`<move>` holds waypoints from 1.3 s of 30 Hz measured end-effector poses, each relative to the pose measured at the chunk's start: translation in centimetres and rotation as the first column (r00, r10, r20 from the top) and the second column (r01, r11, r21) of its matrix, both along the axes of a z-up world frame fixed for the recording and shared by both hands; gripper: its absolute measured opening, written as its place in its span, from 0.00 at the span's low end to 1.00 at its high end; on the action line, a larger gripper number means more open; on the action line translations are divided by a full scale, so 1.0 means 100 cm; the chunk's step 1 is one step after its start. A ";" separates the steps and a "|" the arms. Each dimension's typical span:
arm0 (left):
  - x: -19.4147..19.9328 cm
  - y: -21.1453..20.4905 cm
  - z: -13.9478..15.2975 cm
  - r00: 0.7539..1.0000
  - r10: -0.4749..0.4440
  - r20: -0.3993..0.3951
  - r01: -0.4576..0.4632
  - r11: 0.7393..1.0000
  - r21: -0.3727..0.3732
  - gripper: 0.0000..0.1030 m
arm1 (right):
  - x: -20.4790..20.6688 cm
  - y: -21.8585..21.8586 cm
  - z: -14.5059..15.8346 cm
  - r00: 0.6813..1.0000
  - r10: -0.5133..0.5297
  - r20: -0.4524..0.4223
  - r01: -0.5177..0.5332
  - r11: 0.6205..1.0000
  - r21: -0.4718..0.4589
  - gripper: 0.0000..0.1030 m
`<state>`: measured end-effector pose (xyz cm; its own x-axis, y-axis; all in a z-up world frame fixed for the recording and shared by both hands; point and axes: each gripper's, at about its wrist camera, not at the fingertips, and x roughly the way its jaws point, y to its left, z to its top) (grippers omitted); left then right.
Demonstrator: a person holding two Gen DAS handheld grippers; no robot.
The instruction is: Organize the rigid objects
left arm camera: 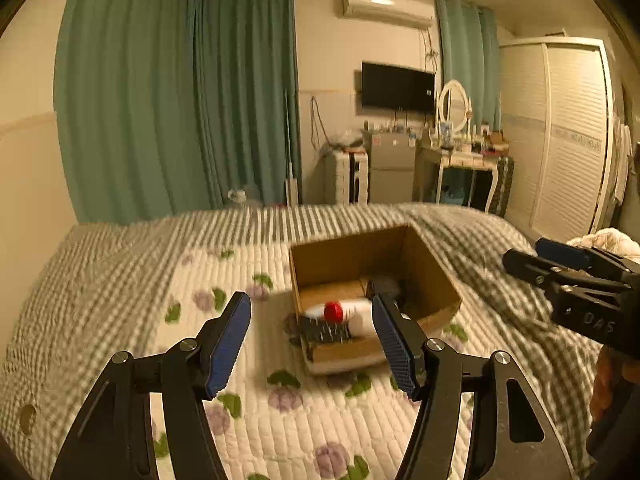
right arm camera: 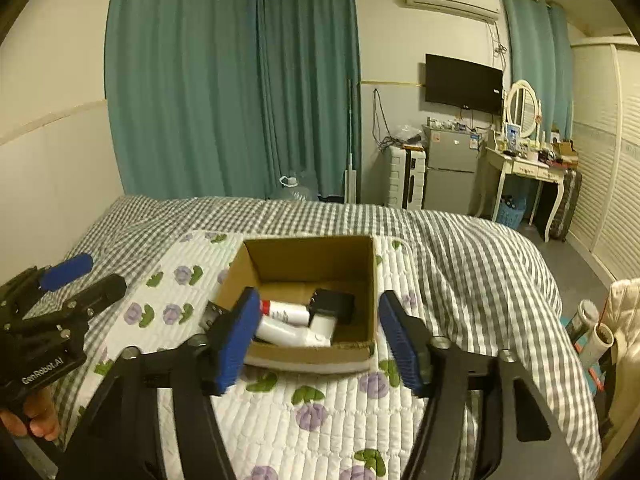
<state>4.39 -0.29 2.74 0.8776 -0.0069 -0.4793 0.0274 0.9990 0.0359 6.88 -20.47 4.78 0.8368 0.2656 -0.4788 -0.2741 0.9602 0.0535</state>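
Note:
An open cardboard box (left arm camera: pixel 436 280) (right arm camera: pixel 368 276) sits on the bed. Inside lie a white bottle with a red cap (left arm camera: pixel 334 311) (right arm camera: pixel 286 312), a second white bottle (right arm camera: pixel 288 334) and a black block (right arm camera: pixel 334 304). A dark comb-like object (left arm camera: pixel 324 330) rests at the box's near left edge. My left gripper (left arm camera: pixel 312 338) is open and empty, just in front of the box; it also shows in the right wrist view (right arm camera: pixel 86 276). My right gripper (right arm camera: pixel 318 338) is open and empty in front of the box; it shows at the right in the left wrist view (left arm camera: pixel 532 256).
The bed carries a white floral quilt (right arm camera: pixel 320 412) over a grey checked cover (right arm camera: pixel 480 248). Teal curtains (right arm camera: pixel 224 80), a fridge (right arm camera: pixel 450 168), a dressing table (right arm camera: pixel 528 168) and a wardrobe (left arm camera: pixel 568 136) stand beyond. Bottles (right arm camera: pixel 592 328) stand at the bed's right side.

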 end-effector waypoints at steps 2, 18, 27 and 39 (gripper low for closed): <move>0.001 -0.003 -0.010 1.000 0.001 -0.010 -0.001 1.000 -0.002 0.68 | -0.002 -0.005 -0.012 1.000 -0.007 -0.003 0.007 1.000 0.004 0.69; -0.007 -0.013 -0.029 0.997 0.079 0.023 -0.079 0.997 0.013 1.00 | 0.000 -0.011 -0.047 0.996 -0.083 0.013 0.083 0.996 -0.039 1.00; -0.009 -0.010 -0.028 0.994 0.101 0.039 -0.101 0.995 0.016 1.00 | 0.000 -0.008 -0.048 0.998 -0.068 0.008 0.069 0.996 -0.050 1.00; -0.007 -0.007 -0.030 0.993 0.111 0.030 -0.111 0.994 0.006 1.00 | 0.001 -0.004 -0.051 0.998 -0.066 -0.001 0.066 0.996 -0.051 1.00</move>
<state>3.64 -1.04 -0.29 0.8866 0.0947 -0.4528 -0.0847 0.9955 0.0423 6.96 -20.88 -0.30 0.8505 0.1845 -0.4926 -0.2097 0.9778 0.0042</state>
